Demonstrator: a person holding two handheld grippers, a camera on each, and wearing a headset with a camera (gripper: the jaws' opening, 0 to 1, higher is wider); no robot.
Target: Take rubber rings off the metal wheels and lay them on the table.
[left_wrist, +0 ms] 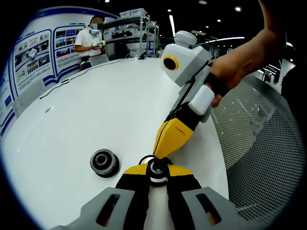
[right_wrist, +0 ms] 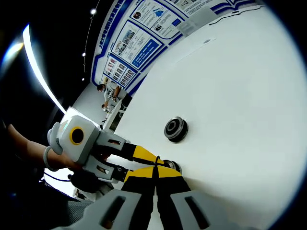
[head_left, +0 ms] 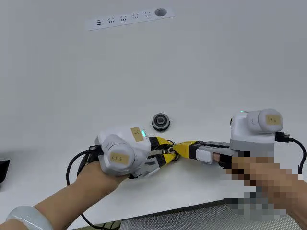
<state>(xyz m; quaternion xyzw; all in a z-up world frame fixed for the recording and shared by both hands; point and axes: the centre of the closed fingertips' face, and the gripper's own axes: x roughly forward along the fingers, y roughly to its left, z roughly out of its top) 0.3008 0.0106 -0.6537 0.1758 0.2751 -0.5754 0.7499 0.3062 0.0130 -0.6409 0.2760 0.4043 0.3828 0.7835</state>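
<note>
The white table (head_left: 201, 72) is your landing spot, with plenty of bare surface past the tools.

Your left gripper (head_left: 164, 149) sits low near the front edge. Its yellow jaws are closed around a metal wheel (left_wrist: 156, 170), one on each side, and that is what it holds. Your right gripper (head_left: 180, 149) comes in from the right and meets it tip to tip. Its jaws are drawn almost together, and they look pinched on the thin black rubber ring (left_wrist: 145, 158) at the wheel's upper edge. The contact is small, so take that as a reading, not a certainty.

A second wheel (head_left: 161, 121) lies flat on the table just beyond the two grippers, apart from both, with its dark ring on it.

Judge the wheel as dense, rigid and smooth. It will want to swivel or slip between the left jaws if you pull off-axis, so keep that grip across the body and away from the groove.

The ring is the opposite — light, soft and stretchy, gripping the metal by friction. Hold it on the raised loop where it has lifted clear. Peel it round the rim rather than tugging straight out — a thin band pinched at one spot may snap back or slide free of the tips.
</note>
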